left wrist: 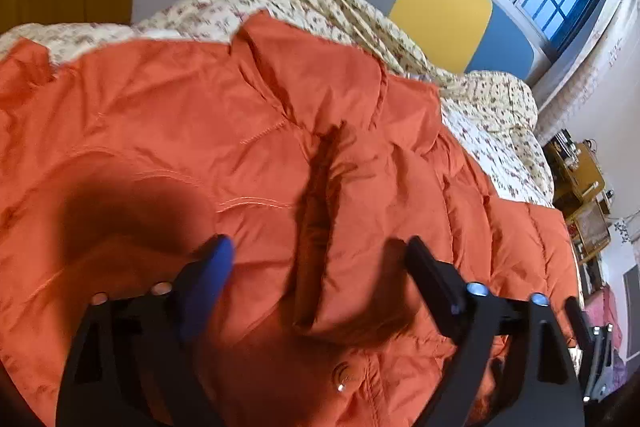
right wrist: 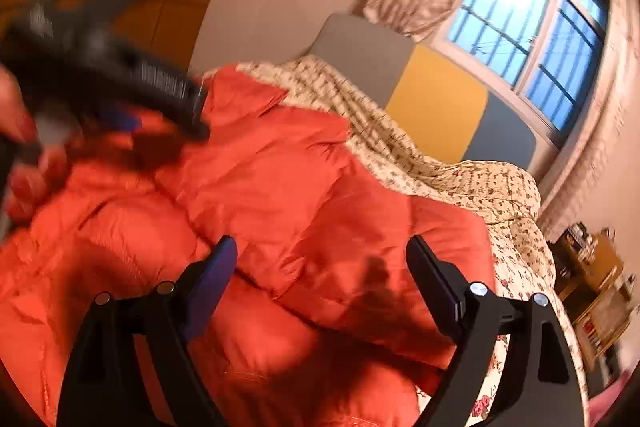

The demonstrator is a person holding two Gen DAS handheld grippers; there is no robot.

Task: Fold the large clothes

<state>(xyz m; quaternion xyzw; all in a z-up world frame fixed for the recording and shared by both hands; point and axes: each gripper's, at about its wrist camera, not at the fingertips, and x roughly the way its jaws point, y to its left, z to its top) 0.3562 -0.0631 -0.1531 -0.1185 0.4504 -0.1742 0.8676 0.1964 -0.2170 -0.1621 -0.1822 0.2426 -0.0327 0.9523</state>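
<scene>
**Both grippers open above the orange jacket**

Black fingers of the left gripper (left wrist: 316,247) stand wide apart at the bottom of the frame, nothing between them. Under them lies the orange padded jacket (left wrist: 248,131), spread over the flowered bedcover (left wrist: 492,131). Right gripper (right wrist: 322,251) is also open and empty; at upper left of its view, a blurred hand (right wrist: 20,147) holds the other gripper.

A puffy orange quilted jacket (left wrist: 280,147) lies spread and rumpled across the floral-covered bed.

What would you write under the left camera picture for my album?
Open left gripper hovering over a puffy orange jacket spread on a flowery bedspread.
</scene>
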